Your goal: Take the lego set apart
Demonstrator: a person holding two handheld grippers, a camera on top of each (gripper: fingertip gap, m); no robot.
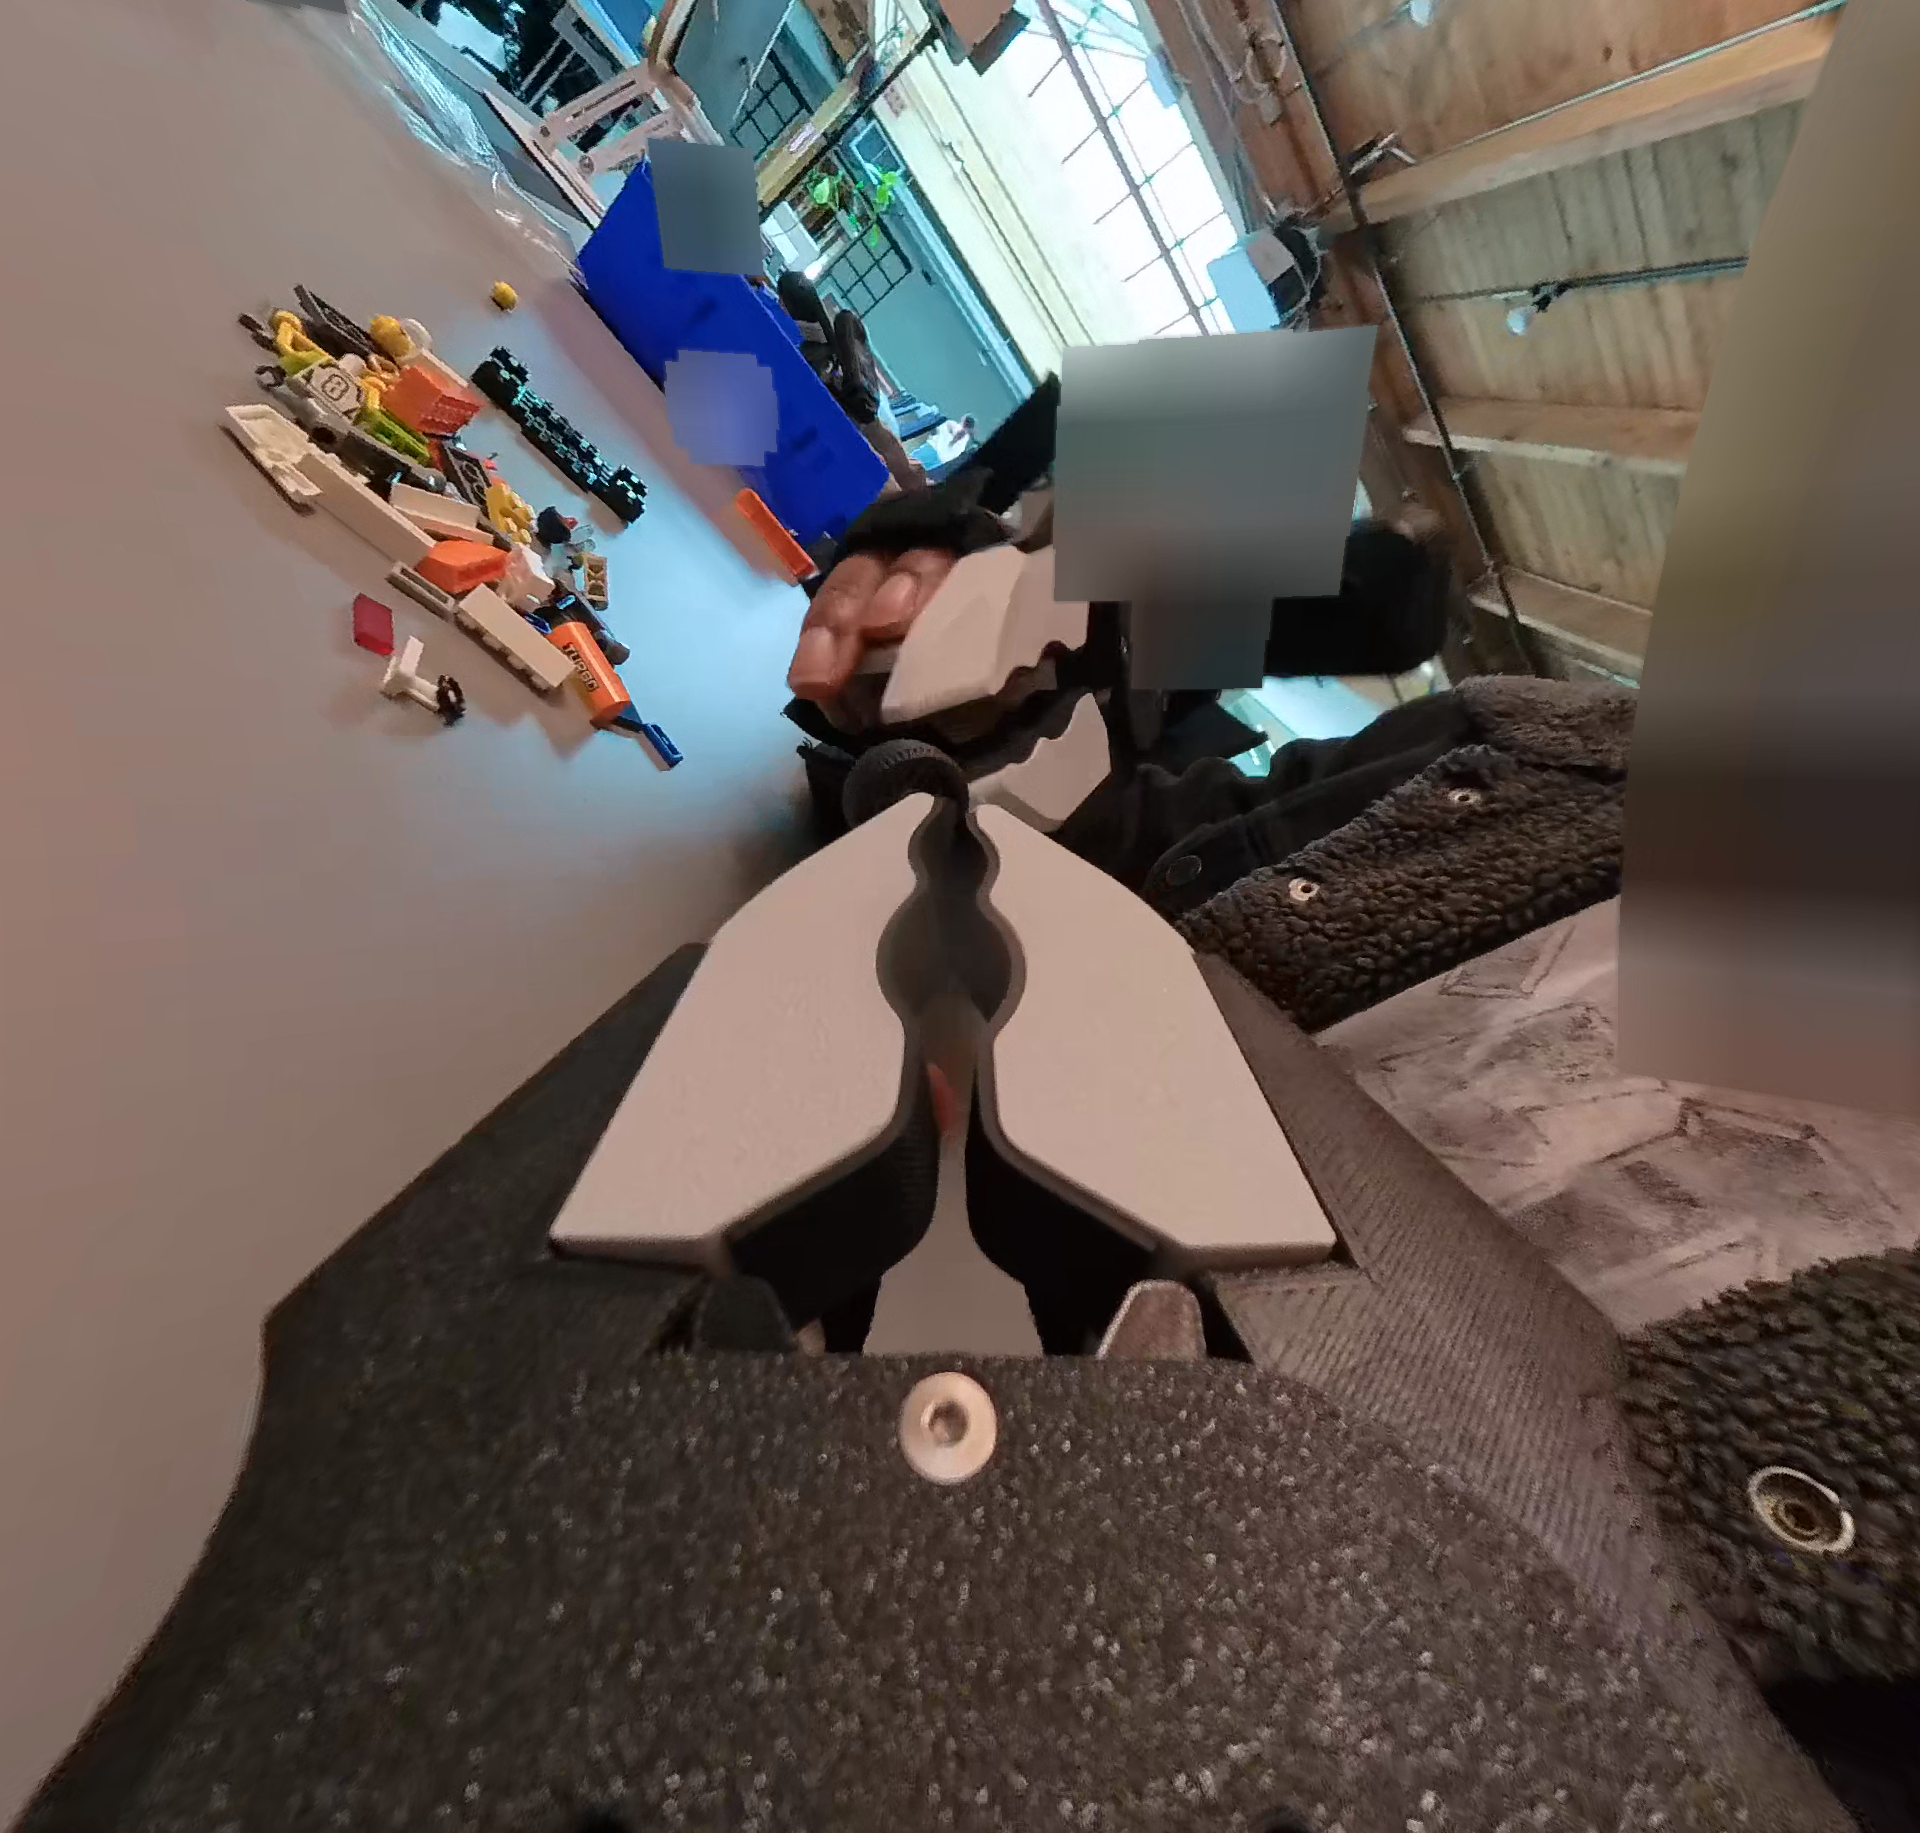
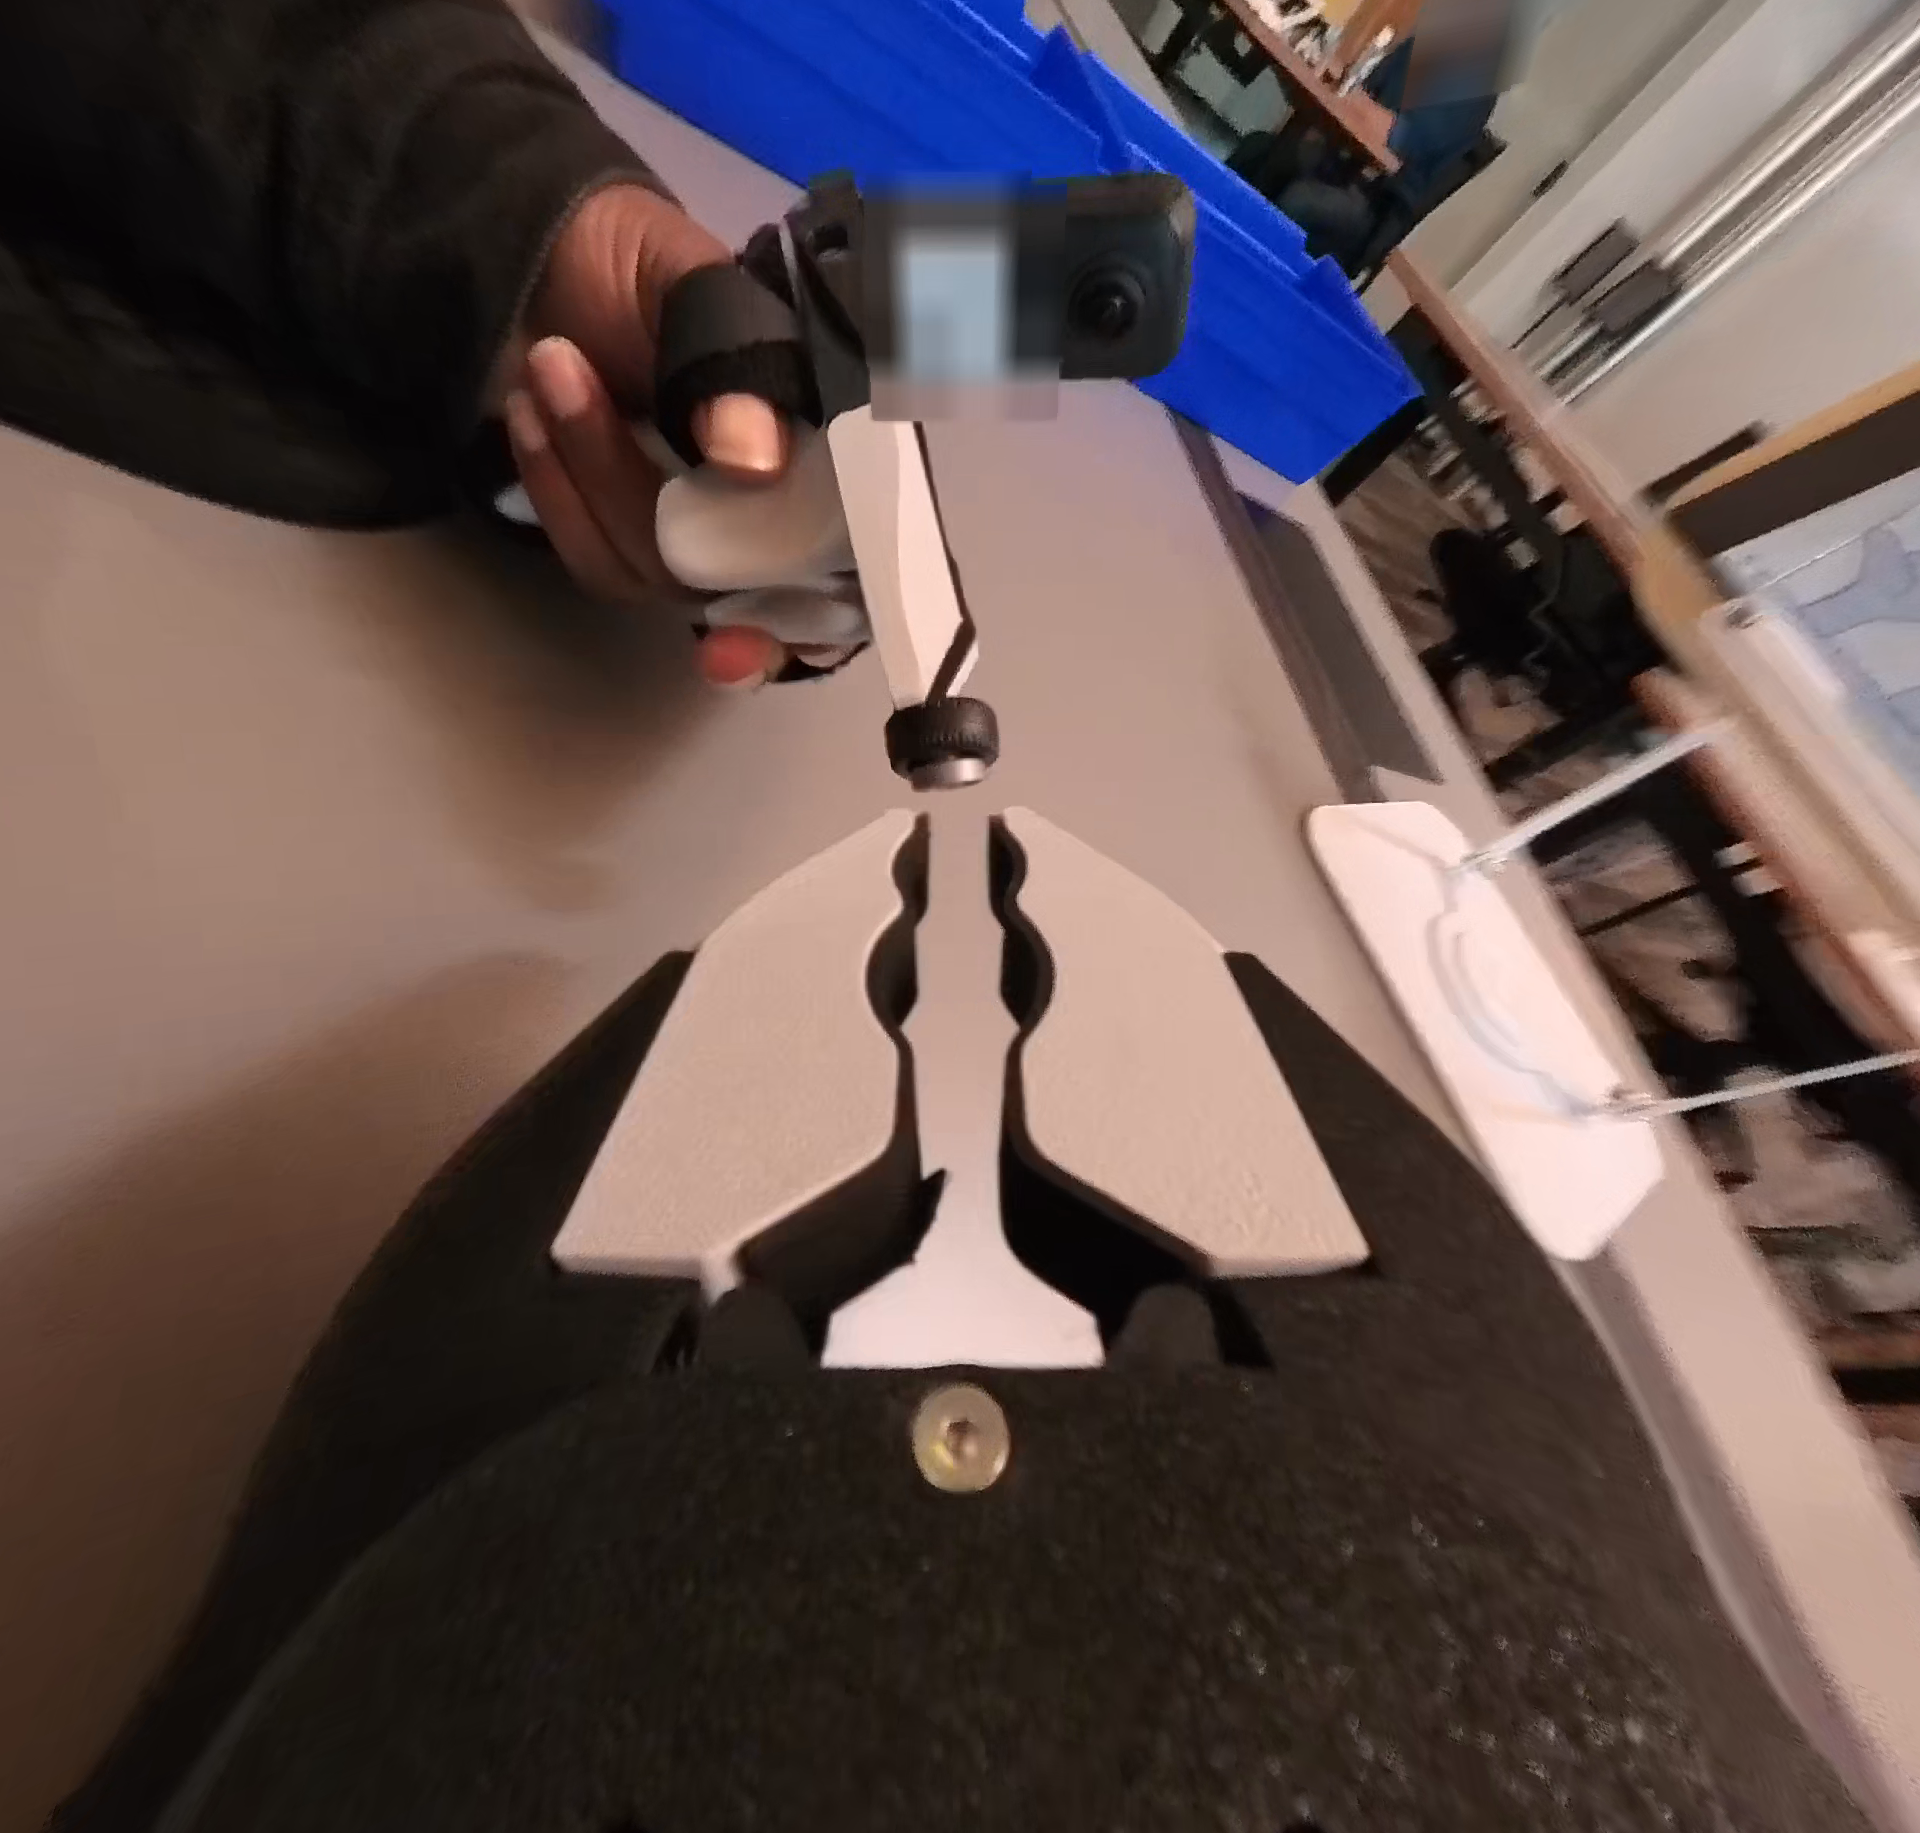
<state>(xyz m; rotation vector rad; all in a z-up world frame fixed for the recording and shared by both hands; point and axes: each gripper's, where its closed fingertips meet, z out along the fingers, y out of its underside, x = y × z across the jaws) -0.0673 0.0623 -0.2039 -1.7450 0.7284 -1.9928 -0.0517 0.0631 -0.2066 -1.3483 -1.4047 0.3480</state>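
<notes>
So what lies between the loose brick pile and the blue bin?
A long black strip of bricks lies there, as the left wrist view shows.

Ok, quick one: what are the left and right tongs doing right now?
Left tongs: shut on a small black wheel.
Right tongs: slightly open, empty, tips just short of that wheel.

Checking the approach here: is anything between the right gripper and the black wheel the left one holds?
Nothing visible. The small black wheel, pinched at the left gripper's tips, sits just ahead of the open right gripper, with only a clear gap between them.
</notes>
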